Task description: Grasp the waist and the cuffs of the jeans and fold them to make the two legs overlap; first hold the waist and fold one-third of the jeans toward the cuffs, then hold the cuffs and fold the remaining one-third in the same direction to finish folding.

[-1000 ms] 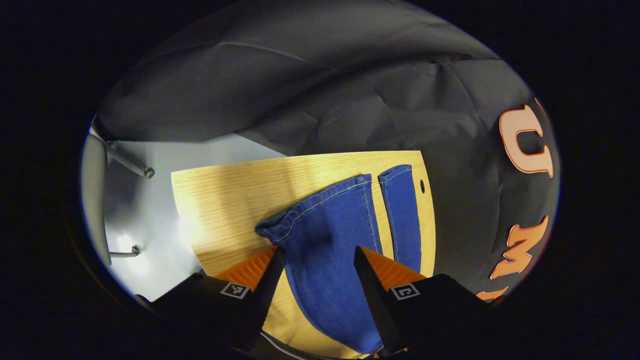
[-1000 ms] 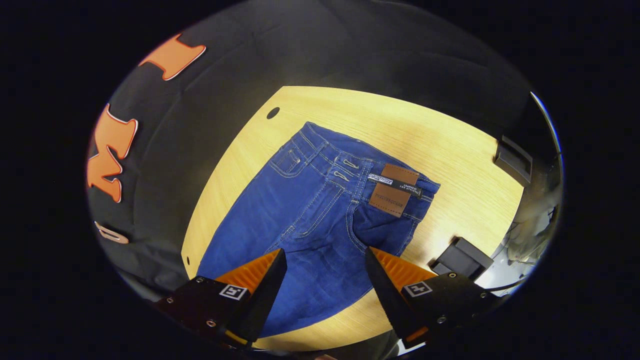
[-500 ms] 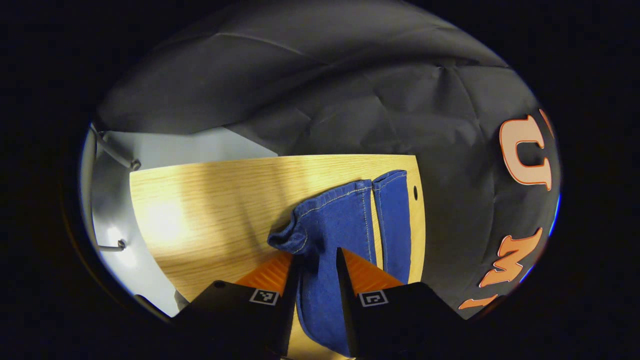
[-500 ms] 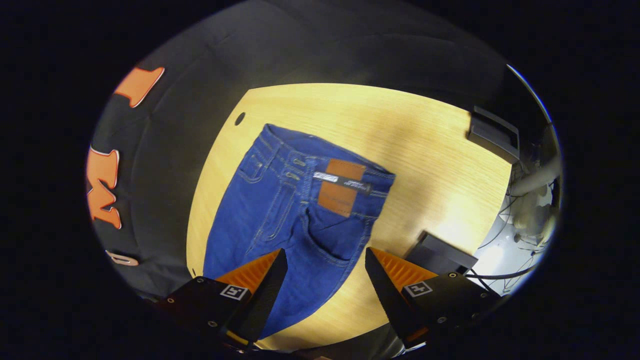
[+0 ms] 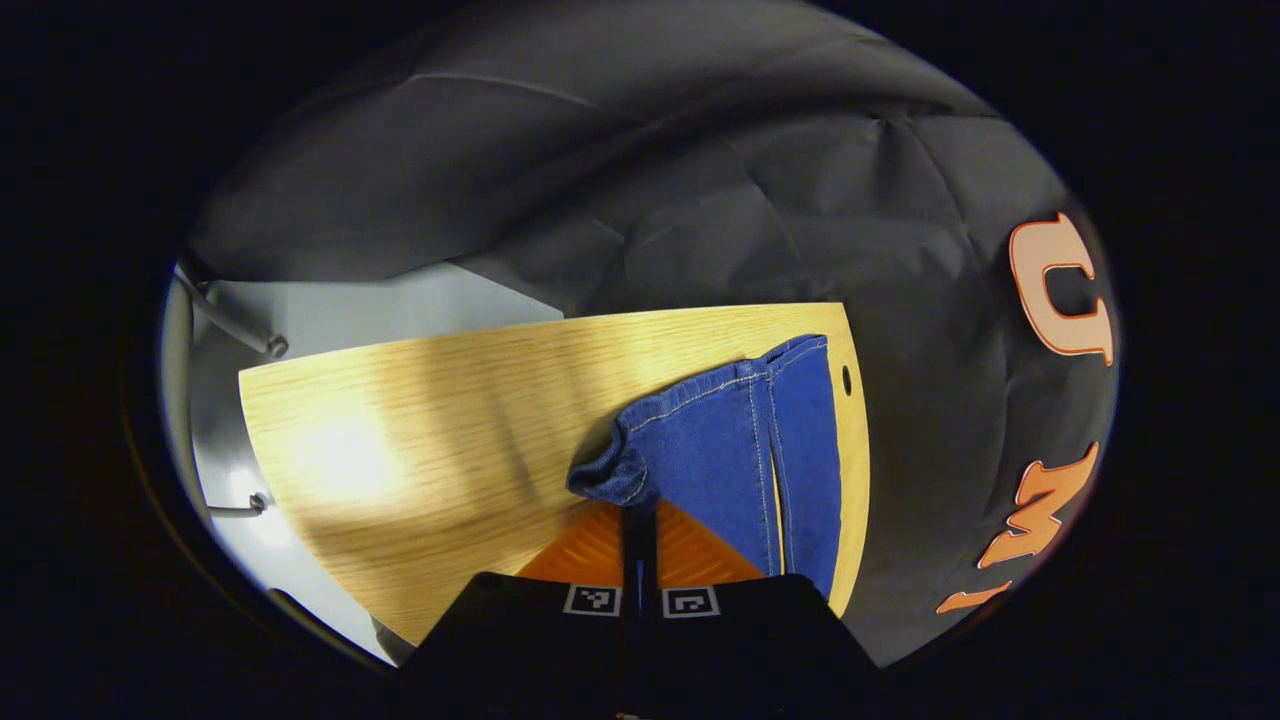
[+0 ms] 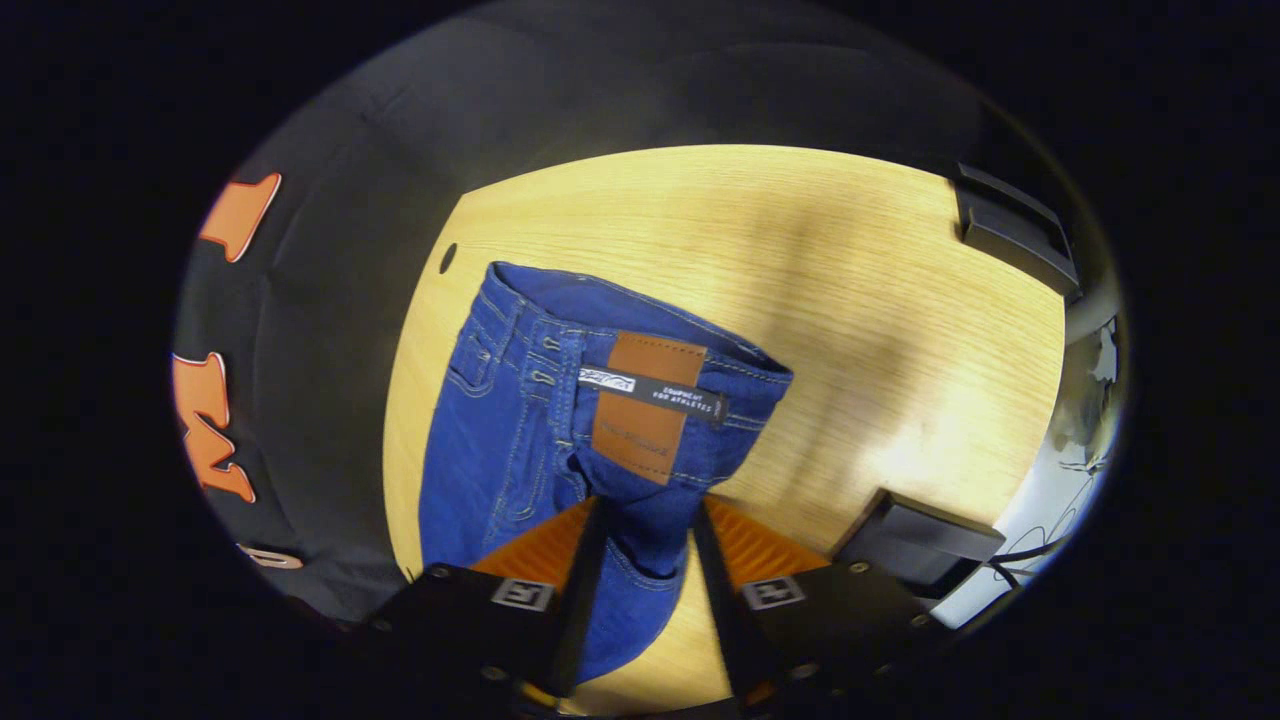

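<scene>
Left gripper view: left gripper (image 5: 638, 512) fingers pressed together, pinching the bunched cuff edge of the jeans (image 5: 735, 450), which lie on the wooden table (image 5: 450, 440) toward its right edge, both leg ends side by side. Right gripper view: right gripper (image 6: 645, 525) fingers narrowed against a fold of denim just below the leather patch (image 6: 645, 405) at the waist; jeans (image 6: 500, 420) on the table (image 6: 850, 330), left side.

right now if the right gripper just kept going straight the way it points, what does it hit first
The jeans: the right gripper already straddles denim just below the leather waist patch, so it would likely meet that fabric first, then the table beneath. Depth is uncertain.
</scene>
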{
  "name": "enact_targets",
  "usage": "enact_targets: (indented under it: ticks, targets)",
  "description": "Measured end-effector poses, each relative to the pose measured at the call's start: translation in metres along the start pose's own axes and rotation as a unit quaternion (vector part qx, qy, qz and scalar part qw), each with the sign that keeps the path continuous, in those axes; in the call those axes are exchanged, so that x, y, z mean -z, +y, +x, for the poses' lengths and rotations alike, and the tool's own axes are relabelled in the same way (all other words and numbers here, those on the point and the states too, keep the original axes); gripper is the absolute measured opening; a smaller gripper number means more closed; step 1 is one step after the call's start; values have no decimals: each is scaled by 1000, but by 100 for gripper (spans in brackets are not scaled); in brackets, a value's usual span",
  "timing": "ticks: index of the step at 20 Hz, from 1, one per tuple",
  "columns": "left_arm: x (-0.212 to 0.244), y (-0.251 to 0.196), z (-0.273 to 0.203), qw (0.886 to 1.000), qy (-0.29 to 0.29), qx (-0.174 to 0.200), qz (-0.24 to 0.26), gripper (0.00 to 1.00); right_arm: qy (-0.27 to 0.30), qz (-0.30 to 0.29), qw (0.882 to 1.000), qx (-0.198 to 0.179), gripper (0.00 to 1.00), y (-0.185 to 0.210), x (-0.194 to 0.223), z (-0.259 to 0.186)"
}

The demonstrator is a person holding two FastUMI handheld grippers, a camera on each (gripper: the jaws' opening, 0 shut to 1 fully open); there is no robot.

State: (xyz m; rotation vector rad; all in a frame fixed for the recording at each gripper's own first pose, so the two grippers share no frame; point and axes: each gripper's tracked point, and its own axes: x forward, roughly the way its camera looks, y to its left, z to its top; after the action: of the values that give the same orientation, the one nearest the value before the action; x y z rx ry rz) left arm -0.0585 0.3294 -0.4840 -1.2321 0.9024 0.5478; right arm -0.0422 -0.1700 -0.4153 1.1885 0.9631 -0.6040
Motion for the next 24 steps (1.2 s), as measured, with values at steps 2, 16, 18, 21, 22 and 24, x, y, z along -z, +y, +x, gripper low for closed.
enact_targets:
  ticks: [2, 16, 18, 21, 22, 24]
  targets:
    - [-2, -2, -1, 1000, -1, 0, 6, 1, 9, 45, 999, -7, 23, 5, 4, 4]
    - [-7, -113, -42, 991, -7, 81, 109, 1, 1, 46, 997, -62, 6, 54, 0, -28]
    - [-7, -134, -45, 988, -2, 95, 119, 1, 3, 43, 997, -68, 6, 60, -1, -31]
    - [-11, -153, -49, 986, 4, 94, 139, 1, -4, 63, 995, -83, 6, 78, -10, -31]
    - [-14, -154, -46, 986, 3, 88, 139, 1, -9, 69, 994, -85, 6, 80, -14, -33]
    - [-20, -160, -46, 989, 3, 83, 124, 0, -9, 63, 994, -88, 6, 88, -17, -35]
